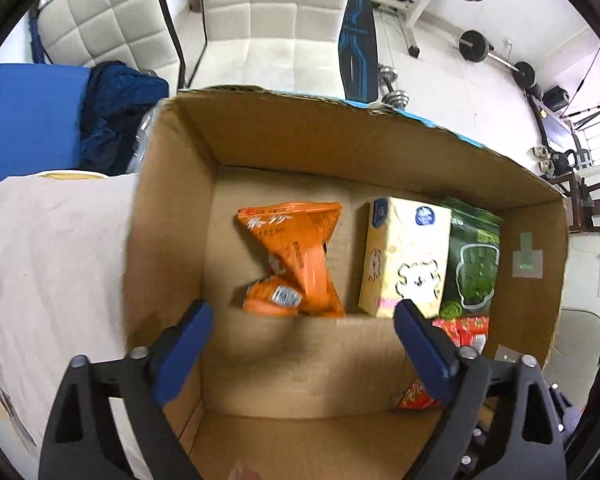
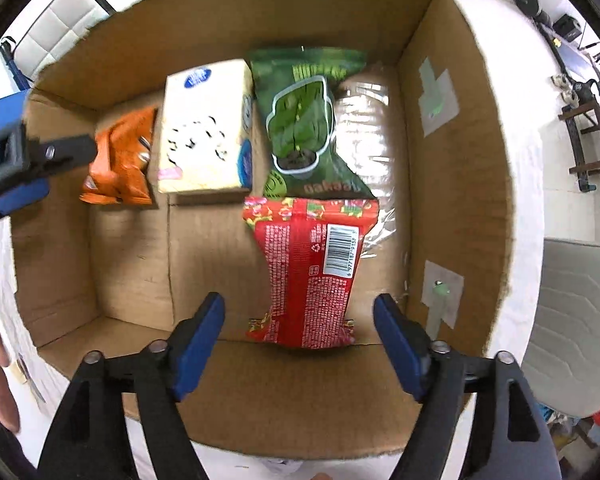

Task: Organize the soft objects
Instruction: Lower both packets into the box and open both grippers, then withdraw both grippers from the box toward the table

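Both grippers, left gripper (image 1: 302, 322) and right gripper (image 2: 299, 314), hang spread and empty above the cardboard box (image 2: 452, 184). Inside it lie the orange packet (image 1: 296, 256), tissue pack (image 1: 404, 256), green pouch (image 2: 304, 120) and red packet (image 2: 312, 264). Risk: the slick red packet could slip from a shallow pinch.

Left wrist view: above the cardboard box (image 1: 260, 136), tilted down toward 12 o'clock, close to its near wall.
Right wrist view: steeper, nearly straight down into the box, close.
Shared: box floor, orange packet (image 1: 296, 256), tissue pack (image 2: 204, 128), green bag (image 2: 304, 120).
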Available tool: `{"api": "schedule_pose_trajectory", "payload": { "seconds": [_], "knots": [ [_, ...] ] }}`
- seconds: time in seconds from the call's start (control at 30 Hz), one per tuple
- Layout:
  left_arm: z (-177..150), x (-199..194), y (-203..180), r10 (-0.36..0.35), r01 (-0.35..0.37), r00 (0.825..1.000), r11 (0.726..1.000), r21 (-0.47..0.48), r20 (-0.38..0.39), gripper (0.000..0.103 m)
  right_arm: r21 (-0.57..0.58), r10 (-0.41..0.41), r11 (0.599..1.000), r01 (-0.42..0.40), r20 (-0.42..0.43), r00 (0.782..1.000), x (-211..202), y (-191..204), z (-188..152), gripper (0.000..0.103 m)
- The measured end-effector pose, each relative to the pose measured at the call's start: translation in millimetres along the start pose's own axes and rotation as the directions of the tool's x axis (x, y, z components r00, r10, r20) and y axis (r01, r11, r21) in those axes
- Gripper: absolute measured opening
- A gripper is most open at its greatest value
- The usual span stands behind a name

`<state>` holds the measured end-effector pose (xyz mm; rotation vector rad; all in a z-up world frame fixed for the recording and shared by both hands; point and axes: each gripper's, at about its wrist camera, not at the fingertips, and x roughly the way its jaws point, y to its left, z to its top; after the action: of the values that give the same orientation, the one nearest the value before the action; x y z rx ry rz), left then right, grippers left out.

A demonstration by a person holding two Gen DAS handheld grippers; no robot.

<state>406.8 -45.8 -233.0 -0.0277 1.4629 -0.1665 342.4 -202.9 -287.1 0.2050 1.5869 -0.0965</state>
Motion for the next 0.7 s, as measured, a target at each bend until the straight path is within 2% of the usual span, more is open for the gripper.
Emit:
{"api": "schedule_pose_trajectory", "payload": {
  "seconds": [0.07,0.1,0.27,0.53,0.7],
  "knots": [
    [-11.2,-12.8,-0.9,0.011,-0.011,0.999,1.0,0.004,0.043,0.099,-0.001,-0.001,1.0,0.001,0.022,1.0,-9.6,5.0,-3.3,0.1],
    [-16.2,-17.6,0.2,0.014,-0.015,0.998,1.0,0.003,0.061,0.1,-0.001,-0.001,1.0,0.001,0.036,0.999,-12.8,5.6,-6.7,0.103],
    [-40.5,-45.6,4.6,0.01,-0.01,0.989,1.0,-0.004,0.149,0.102,-0.002,-0.011,1.0,0.011,0.092,0.996,-31.4,5.2,-16.3,0.103],
    [-84.5,-87.4,-3.4,0.016,-0.015,0.969,1.0,-0.005,0.246,0.102,-0.013,-0.043,0.999,0.046,0.207,0.977,-71.9,-4.6,-55.3,0.103],
    [-115.1,-120.6,-15.1,0.044,-0.055,0.951,0.998,0.027,0.307,0.102,-0.016,-0.042,0.999,0.048,0.264,0.964,-103.8,-7.2,-83.2,0.103]
  ]
}}
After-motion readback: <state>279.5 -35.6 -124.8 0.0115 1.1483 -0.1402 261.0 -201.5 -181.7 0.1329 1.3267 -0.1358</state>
